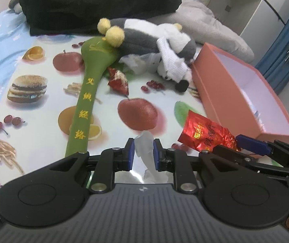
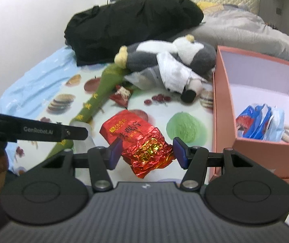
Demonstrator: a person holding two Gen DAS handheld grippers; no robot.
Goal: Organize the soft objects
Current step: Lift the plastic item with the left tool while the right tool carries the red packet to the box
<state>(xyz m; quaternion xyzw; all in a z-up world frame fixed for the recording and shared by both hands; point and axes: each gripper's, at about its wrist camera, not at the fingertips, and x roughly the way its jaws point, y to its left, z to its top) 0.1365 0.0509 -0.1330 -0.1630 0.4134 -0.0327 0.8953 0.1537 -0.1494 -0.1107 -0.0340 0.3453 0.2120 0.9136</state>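
Observation:
My left gripper [image 1: 143, 154] is shut on a translucent white soft piece [image 1: 144, 147] that stands up between its blue pads, above the fruit-printed cloth [image 1: 43, 64]. My right gripper [image 2: 147, 154] is shut on the crumpled end of a red foil packet [image 2: 142, 141]; in the left wrist view that packet [image 1: 203, 133] hangs raised beside the pink box [image 1: 225, 93]. A green padded stick with yellow characters [image 1: 83, 105] and a grey-and-white plush toy [image 1: 144, 38] lie further back. A small torn red packet [image 1: 119, 81] sits between them.
The pink box [image 2: 223, 121] stands open at the right, with blue-and-red packets [image 2: 259, 121] in its near corner. A clear plastic bag [image 1: 138, 62] lies under the plush. A black garment [image 1: 95, 4] and a grey duvet [image 1: 205, 20] fill the back.

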